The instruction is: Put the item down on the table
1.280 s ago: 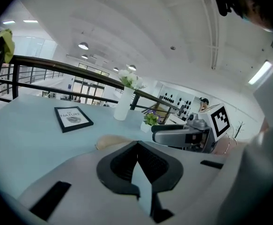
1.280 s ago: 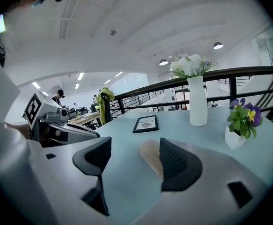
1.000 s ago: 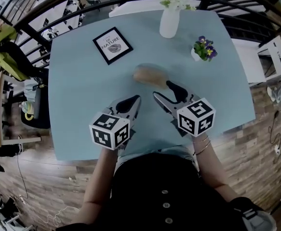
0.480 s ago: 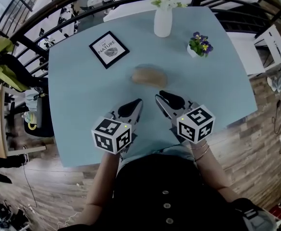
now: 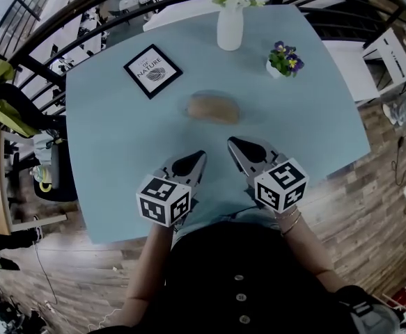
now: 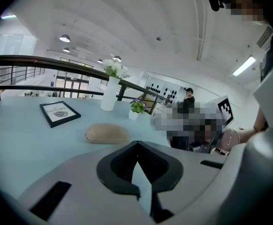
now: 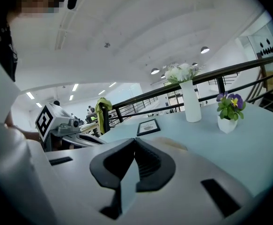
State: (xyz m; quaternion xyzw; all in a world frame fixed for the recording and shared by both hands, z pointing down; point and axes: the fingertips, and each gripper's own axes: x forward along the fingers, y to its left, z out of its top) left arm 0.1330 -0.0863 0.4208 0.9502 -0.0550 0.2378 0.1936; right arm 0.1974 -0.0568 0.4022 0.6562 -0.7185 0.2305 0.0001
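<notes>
The item (image 5: 214, 108) is seen lying flat on the worktop (image 5: 112, 138), already set down. It is judged light and soft (a padded pouch or a loaf, perhaps) and best taken across its narrow middle. The right hand-held gripper (image 5: 235, 143) has just been closed on nothing, and the left hand-held gripper (image 5: 198, 157) is likewise shut and empty, both held short of it.

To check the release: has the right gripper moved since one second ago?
Yes. The right gripper has drawn back from the tan item toward the person; its jaws just closed, empty.
</notes>
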